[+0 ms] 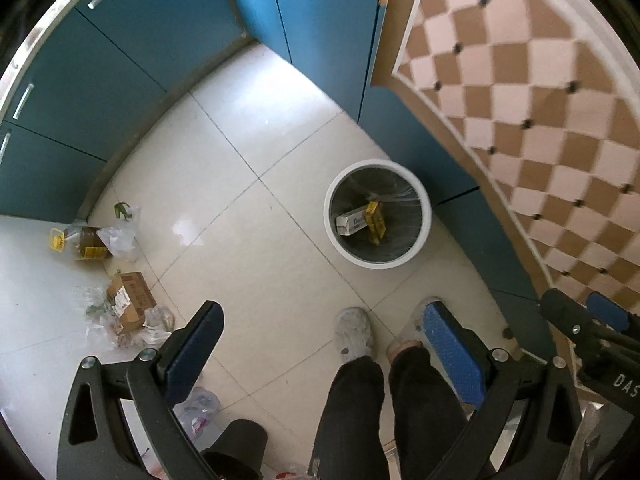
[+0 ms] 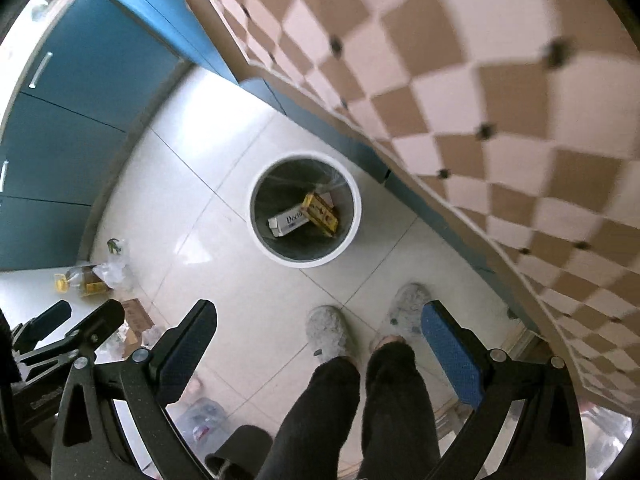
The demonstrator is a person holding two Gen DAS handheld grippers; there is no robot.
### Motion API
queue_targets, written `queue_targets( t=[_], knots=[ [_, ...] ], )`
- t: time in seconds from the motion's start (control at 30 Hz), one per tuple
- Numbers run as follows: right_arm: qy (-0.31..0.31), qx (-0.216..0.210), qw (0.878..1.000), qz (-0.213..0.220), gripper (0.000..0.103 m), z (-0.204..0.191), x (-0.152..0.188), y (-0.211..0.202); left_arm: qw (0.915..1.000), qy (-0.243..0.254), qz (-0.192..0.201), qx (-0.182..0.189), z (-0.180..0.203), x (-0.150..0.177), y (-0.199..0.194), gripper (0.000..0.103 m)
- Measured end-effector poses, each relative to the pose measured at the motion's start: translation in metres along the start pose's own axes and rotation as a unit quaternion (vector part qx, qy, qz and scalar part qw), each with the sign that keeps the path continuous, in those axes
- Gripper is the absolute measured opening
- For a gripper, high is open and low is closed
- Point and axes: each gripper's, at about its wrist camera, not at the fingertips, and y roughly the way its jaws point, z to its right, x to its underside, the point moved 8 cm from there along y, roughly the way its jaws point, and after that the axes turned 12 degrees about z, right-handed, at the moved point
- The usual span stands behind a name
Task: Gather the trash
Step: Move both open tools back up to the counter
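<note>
A white round bin (image 1: 425,216) (image 2: 357,208) with a grey liner stands on the tiled floor, holding a white carton (image 1: 352,221) (image 2: 289,220) and a yellow box (image 1: 375,221) (image 2: 320,209). Trash lies on the floor at the left: an oil bottle with a yellow cap (image 1: 86,242) (image 2: 82,283), a cardboard box (image 1: 130,300) (image 2: 138,316) and crumpled clear plastic (image 1: 120,236). My left gripper (image 1: 322,346) is open and empty, high above the floor. My right gripper (image 2: 320,344) is open and empty too, above the person's feet.
Blue cabinets (image 1: 132,48) line the back and left. A checkered-cloth table (image 1: 540,92) (image 2: 500,80) overhangs on the right. The person's grey slippers (image 1: 354,334) (image 2: 330,330) and dark trouser legs stand before the bin. A clear plastic bag (image 1: 198,410) (image 2: 202,420) lies near the bottom.
</note>
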Motion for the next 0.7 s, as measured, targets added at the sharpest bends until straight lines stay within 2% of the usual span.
queue_targets(
  t=[0.23,0.33,0.47,0.57,0.7],
  knots=[
    [-0.005,-0.005,1.000,0.026,0.103,-0.011,-0.005,-0.103,0.9995,0.008,0.027,0.015,0.001,-0.011,-0.082,0.102],
    [-0.003,-0.016,0.999,0.035,0.103,-0.016,-0.005,-0.147,0.9990,0.018,0.040,0.008,0.002,-0.017,-0.114,0.102],
    [0.007,-0.036,0.998,0.050,0.103,-0.019,-0.008,-0.188,0.9963,0.034,0.079,0.005,0.012,-0.034,-0.156,0.102],
    [0.022,-0.050,0.996,0.068,0.103,-0.017,-0.018,-0.215,0.9918,0.050,0.117,0.009,0.031,-0.058,-0.185,0.102],
    [0.063,-0.058,0.991,0.104,0.103,0.014,-0.044,-0.252,0.9832,0.079,0.164,0.019,0.078,-0.102,-0.218,0.102]
  ],
)
